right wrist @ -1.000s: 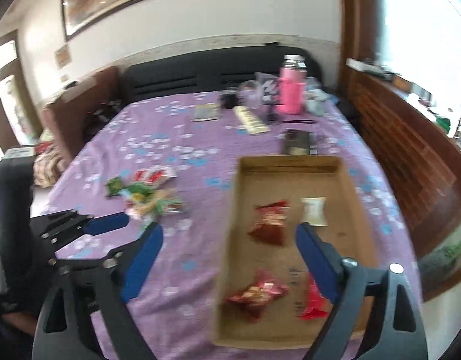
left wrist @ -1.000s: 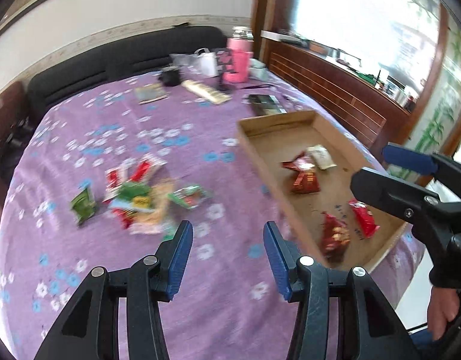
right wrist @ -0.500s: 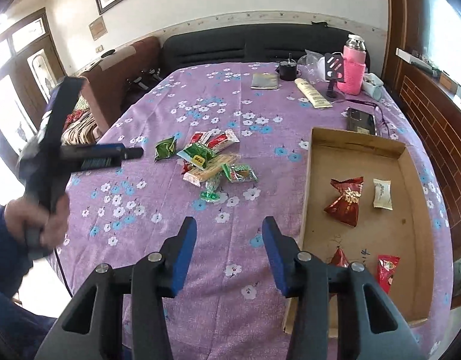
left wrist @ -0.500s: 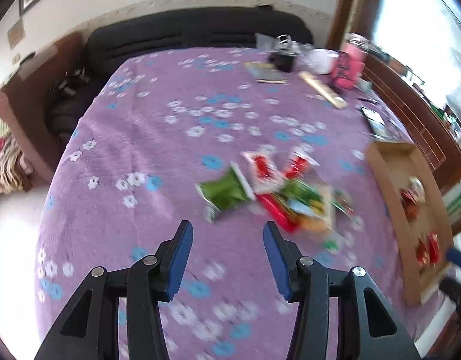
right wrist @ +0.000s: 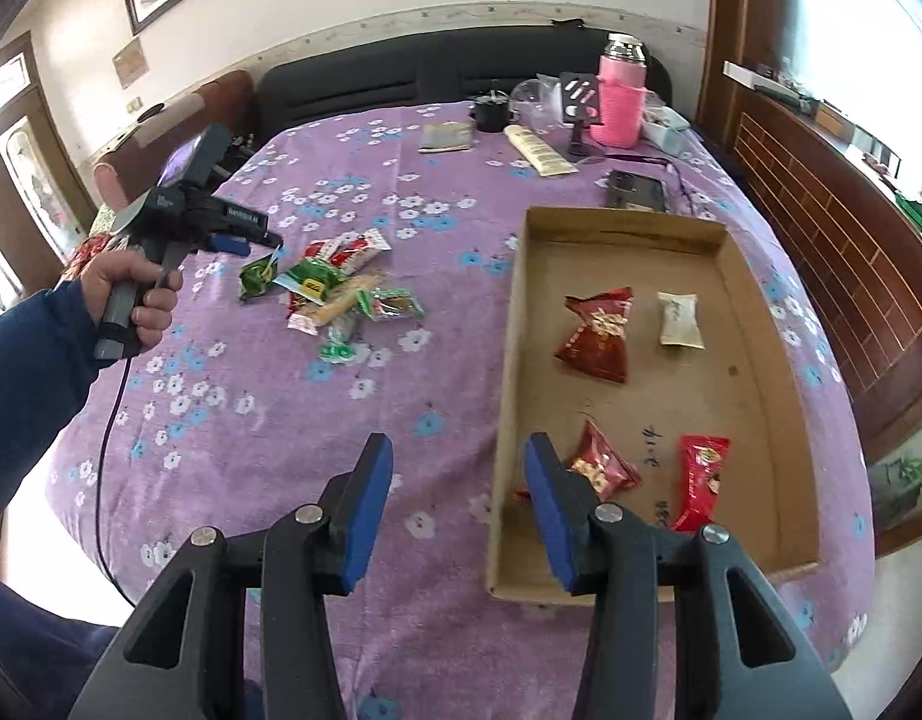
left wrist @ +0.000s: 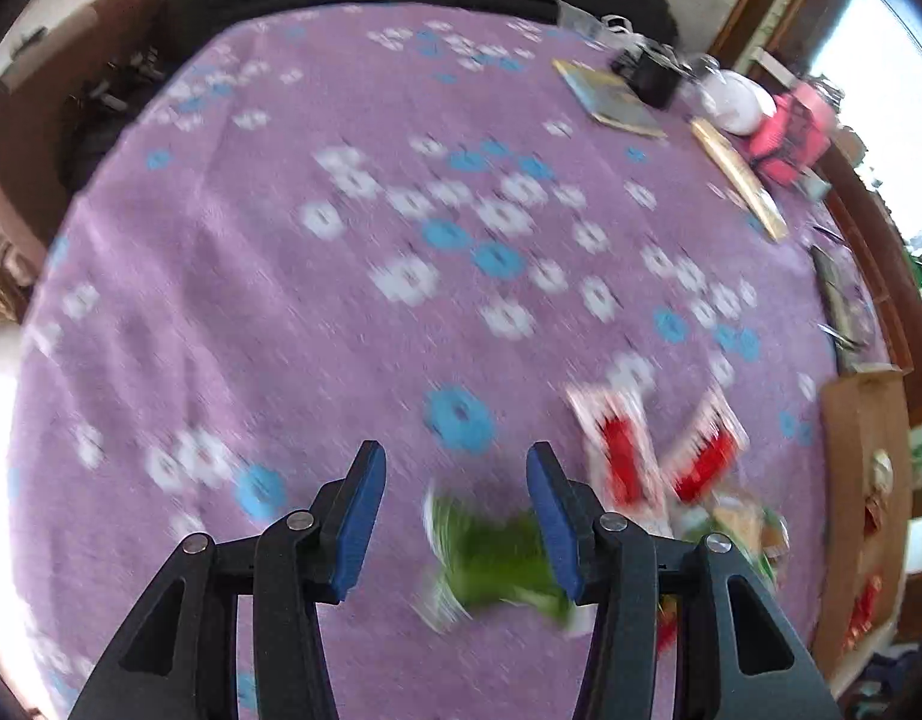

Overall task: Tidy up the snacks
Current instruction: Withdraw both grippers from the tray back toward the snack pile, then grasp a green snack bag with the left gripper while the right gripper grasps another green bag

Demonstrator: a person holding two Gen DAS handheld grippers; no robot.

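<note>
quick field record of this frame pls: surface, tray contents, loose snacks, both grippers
surface: purple floral tablecloth
tray: shallow brown cardboard box
in tray: four wrapped snacks, three red, one pale
loose snacks: mixed pile on the cloth, left of the tray
left gripper: open, empty, above the green packet at the pile's edge
right gripper: open, empty, over the tray's near left edge

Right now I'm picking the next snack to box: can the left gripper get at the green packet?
Probably yes: the left gripper hangs open just over the green packet, which lies at the pile's near edge on the purple cloth with nothing on top.
</note>
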